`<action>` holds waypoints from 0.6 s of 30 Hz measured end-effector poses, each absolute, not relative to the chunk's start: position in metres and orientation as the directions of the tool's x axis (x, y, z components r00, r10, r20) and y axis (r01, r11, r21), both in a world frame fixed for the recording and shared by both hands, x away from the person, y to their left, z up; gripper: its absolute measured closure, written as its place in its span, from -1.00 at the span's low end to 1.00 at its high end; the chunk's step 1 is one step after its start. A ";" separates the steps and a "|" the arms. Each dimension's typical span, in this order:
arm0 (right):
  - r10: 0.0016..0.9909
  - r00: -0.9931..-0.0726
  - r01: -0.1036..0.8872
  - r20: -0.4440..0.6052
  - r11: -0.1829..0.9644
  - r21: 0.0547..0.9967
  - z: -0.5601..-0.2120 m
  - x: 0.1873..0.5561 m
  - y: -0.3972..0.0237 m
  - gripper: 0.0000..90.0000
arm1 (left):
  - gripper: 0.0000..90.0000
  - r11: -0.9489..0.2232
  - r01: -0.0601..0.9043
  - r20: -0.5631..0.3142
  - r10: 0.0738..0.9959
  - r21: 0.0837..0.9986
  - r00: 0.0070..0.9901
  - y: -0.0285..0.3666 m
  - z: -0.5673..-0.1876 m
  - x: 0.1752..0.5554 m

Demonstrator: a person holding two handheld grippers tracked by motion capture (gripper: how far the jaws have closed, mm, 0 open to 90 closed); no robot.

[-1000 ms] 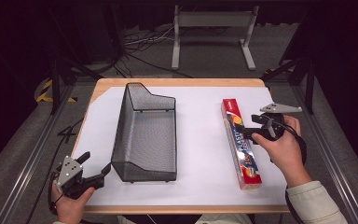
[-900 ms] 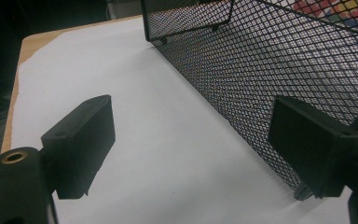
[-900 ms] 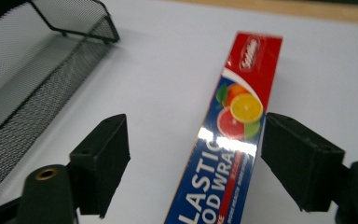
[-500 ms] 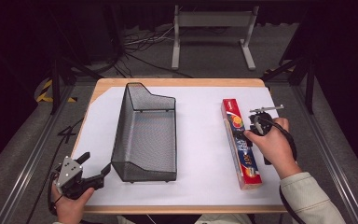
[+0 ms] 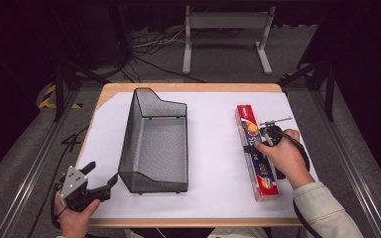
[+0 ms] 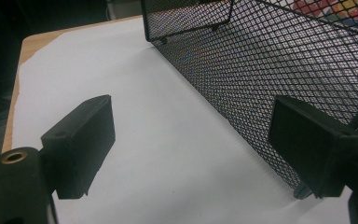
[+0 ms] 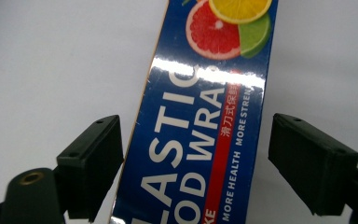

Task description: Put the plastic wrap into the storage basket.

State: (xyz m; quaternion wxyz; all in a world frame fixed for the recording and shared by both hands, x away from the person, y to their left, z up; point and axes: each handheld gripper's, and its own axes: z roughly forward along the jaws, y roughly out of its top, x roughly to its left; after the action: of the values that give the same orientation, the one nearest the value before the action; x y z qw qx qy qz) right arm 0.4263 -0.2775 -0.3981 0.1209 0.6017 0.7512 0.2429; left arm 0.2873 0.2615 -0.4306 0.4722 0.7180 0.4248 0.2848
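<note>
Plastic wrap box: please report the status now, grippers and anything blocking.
Right gripper open, jaws either side of the plastic wrap box, not closed. Left gripper open beside the wire basket. Box flat on the table; nothing blocking.

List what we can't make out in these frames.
- Box text: right gripper view's edges cut it off; the first letters are missing.
- Box middle, high view: the hand and right gripper cover it, so jaw contact can't be judged there.
- Basket inside: left gripper view sees only through the mesh; the top edge crops it.
- Left gripper, high view: too small to tell whether a jaw touches the basket.
</note>
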 end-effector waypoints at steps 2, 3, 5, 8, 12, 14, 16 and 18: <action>0.965 -0.239 0.853 0.108 0.155 0.498 -0.400 0.426 -0.276 -0.53 | -0.66 -0.194 0.341 0.008 0.879 0.920 0.477 0.262 -0.431 0.287; 0.966 -0.236 0.858 0.106 0.156 0.489 -0.402 0.427 -0.276 -0.52 | -0.66 -0.193 0.341 0.008 0.879 0.920 0.476 0.262 -0.431 0.287; 0.967 -0.230 0.871 0.109 0.154 0.467 -0.404 0.427 -0.274 -0.50 | -0.66 -0.193 0.340 0.008 0.879 0.920 0.477 0.262 -0.431 0.287; 0.972 -0.216 0.889 0.098 0.154 0.432 -0.407 0.428 -0.270 -0.43 | -0.66 -0.192 0.340 0.008 0.879 0.921 0.477 0.262 -0.430 0.287; 0.976 -0.206 0.898 0.074 0.158 0.410 -0.409 0.428 -0.266 -0.34 | -0.66 -0.191 0.339 0.007 0.879 0.921 0.476 0.262 -0.430 0.287; 0.979 -0.188 0.903 0.074 0.142 0.406 -0.408 0.428 -0.265 -0.29 | -0.66 -0.191 0.340 0.007 0.880 0.921 0.476 0.262 -0.431 0.287; 0.984 -0.169 0.905 0.062 0.130 0.404 -0.406 0.427 -0.264 -0.22 | -0.66 -0.191 0.340 0.007 0.879 0.921 0.476 0.262 -0.431 0.287; 0.986 -0.158 0.906 0.056 0.122 0.405 -0.405 0.427 -0.263 -0.20 | -0.66 -0.193 0.339 0.008 0.879 0.921 0.477 0.262 -0.430 0.287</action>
State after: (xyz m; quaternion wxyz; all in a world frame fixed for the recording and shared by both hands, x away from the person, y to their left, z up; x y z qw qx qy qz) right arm 0.4266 -0.2633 -0.4049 0.1135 0.6388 0.7405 0.1754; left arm 0.2872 0.2617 -0.4304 0.4730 0.7175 0.4243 0.2853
